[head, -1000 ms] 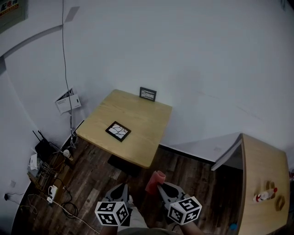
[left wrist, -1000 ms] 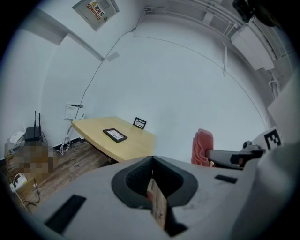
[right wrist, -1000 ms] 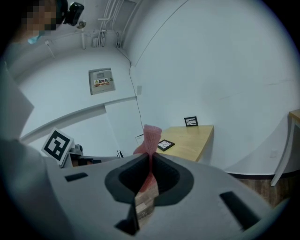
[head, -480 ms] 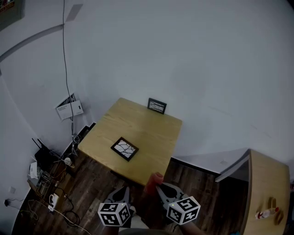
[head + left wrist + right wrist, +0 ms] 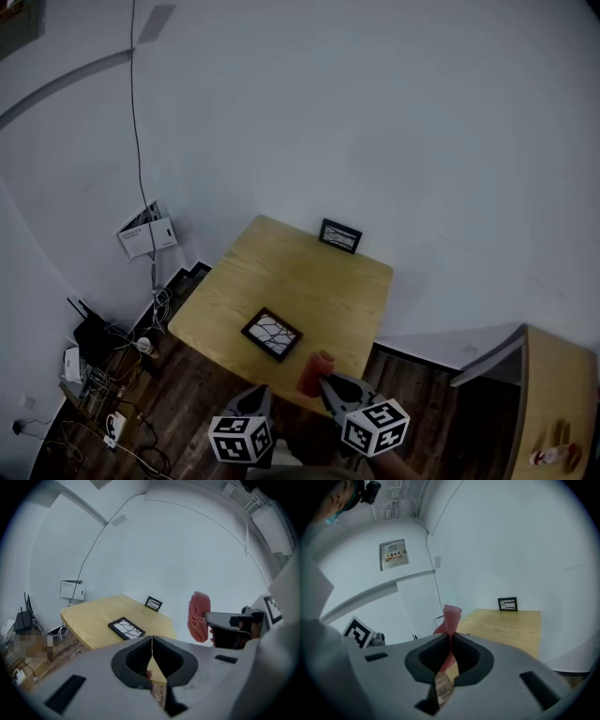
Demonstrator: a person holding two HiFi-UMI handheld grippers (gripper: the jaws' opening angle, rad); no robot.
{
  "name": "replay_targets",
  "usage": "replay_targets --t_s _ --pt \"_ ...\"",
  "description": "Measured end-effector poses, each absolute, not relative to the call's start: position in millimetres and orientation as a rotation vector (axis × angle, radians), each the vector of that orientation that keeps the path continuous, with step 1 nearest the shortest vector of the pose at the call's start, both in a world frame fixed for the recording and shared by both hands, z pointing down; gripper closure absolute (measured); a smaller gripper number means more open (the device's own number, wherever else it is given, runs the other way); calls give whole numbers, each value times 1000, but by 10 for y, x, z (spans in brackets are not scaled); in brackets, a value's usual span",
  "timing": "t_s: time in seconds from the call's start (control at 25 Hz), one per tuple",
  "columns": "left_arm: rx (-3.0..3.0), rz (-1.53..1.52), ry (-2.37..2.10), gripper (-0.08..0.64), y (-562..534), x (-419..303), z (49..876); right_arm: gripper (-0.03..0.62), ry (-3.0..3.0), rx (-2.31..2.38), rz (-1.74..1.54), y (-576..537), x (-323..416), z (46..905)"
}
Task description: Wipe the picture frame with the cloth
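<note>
A black picture frame [image 5: 272, 334] [image 5: 125, 628] lies flat near the front edge of a light wooden table [image 5: 291, 277]. A second small frame [image 5: 340, 235] [image 5: 507, 604] stands upright at the table's back edge, against the wall. My right gripper [image 5: 324, 382] [image 5: 450, 637] is shut on a folded pink cloth [image 5: 315, 373] [image 5: 451, 616], which sticks up from its jaws over the table's near edge, just right of the flat frame. My left gripper [image 5: 261, 396] [image 5: 152, 640] is shut with nothing in it and hangs short of the table's front edge.
A router and tangled cables [image 5: 94, 337] lie on the dark wooden floor left of the table. A white box [image 5: 145, 232] hangs on the wall with a cable running up. Another wooden table [image 5: 562, 384] with a bottle [image 5: 551, 457] stands at the right.
Both grippers and the head view have come closer to the table. The cloth, earlier over the floor, now reaches the table's near edge beside the flat frame.
</note>
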State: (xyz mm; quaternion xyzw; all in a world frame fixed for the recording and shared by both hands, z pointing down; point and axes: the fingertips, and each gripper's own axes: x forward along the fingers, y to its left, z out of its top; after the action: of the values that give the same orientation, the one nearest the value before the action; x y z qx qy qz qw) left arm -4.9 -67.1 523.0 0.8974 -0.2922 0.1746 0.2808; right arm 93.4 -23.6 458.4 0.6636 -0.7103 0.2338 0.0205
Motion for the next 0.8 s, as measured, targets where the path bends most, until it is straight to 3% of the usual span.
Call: replay_targets --t_s 0.8 --pt "2253 511 -883 555 -1248 280 5707 575 -2229 1870 832 -1047 1285 4953"
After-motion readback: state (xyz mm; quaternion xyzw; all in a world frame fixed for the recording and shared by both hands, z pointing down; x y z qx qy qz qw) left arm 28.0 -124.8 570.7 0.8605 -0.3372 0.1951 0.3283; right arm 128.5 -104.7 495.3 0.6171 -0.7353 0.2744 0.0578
